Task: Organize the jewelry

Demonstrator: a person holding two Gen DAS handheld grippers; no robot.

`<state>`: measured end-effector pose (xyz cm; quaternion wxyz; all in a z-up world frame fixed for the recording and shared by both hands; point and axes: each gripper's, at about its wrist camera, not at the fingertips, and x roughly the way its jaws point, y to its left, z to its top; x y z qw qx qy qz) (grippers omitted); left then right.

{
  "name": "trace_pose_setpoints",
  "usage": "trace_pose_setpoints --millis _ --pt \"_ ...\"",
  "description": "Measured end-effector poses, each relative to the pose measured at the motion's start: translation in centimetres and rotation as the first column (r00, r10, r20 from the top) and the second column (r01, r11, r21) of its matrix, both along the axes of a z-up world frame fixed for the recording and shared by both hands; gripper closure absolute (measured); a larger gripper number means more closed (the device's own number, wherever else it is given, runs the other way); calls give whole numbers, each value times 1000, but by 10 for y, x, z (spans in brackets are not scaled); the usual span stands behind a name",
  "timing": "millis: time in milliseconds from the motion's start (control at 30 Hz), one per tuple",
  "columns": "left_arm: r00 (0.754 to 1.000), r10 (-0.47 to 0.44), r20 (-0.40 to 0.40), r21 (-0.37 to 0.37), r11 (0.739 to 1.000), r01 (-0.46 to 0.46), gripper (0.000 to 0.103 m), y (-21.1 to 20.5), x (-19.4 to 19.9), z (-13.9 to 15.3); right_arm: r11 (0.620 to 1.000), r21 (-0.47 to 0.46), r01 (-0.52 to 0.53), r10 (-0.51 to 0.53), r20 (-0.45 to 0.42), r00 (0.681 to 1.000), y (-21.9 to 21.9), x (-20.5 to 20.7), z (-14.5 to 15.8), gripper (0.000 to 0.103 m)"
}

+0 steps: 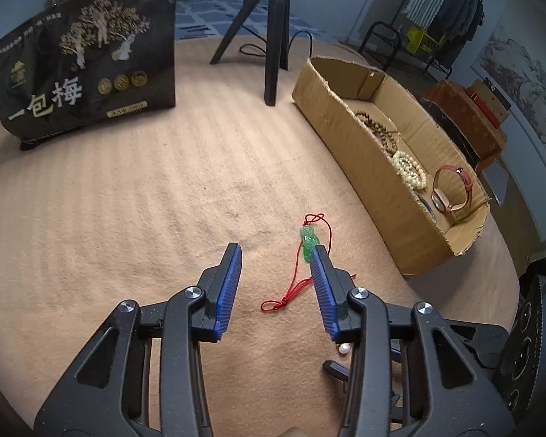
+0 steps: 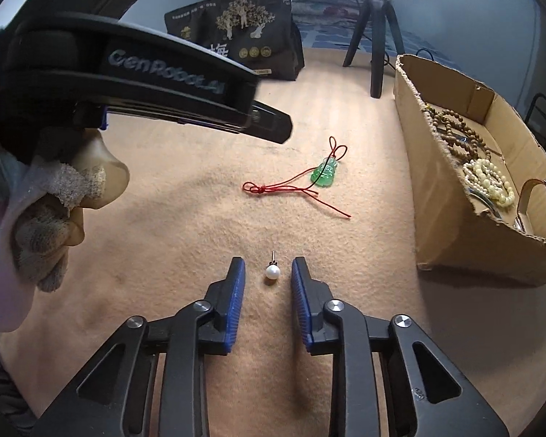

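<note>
A green jade pendant (image 1: 307, 241) on a red cord (image 1: 284, 300) lies on the tan cloth. My left gripper (image 1: 276, 252) hovers over it, open; the pendant sits just beyond its right fingertip and the cord runs between the fingers, untouched. A white pearl stud earring (image 2: 273, 272) lies between the blue pads of my right gripper (image 2: 268, 267), with a gap on both sides, so that gripper is open. The pendant (image 2: 325, 174) and its cord (image 2: 273, 187) lie farther out in the right wrist view. The pearl (image 1: 343, 349) also shows under the left gripper's right finger.
A torn cardboard box (image 1: 364, 171) (image 2: 440, 189) at the right holds wooden beads (image 2: 455, 134), a cream bead bracelet (image 2: 491, 180) and a red-strap watch (image 1: 451, 191). A black snack bag (image 1: 87, 69) and a tripod (image 1: 273, 47) stand at the back. A gloved hand (image 2: 51, 204) holds the left tool.
</note>
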<state>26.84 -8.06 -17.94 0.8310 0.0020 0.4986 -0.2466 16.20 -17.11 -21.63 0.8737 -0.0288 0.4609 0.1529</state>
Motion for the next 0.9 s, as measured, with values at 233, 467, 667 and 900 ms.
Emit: trace_pose_setpoints --millis 233,467,667,900 --pt "1000 -1 -15 -6 1000 1 62 -5 5 -5 998 53 35 -35 -10 999 -15 5 -1 94" --pt "1000 -14 -23 -3 1000 14 62 -13 5 -10 1000 9 30 -30 -6 1000 -12 8 -2 96" --pt "999 -28 -41 -7 1000 28 62 -27 8 -16 995 19 103 -102 -23 995 -31 3 0 97" --pt "998 -51 -45 29 998 52 62 -50 12 -25 990 36 133 -132 -32 991 -44 4 -1 97"
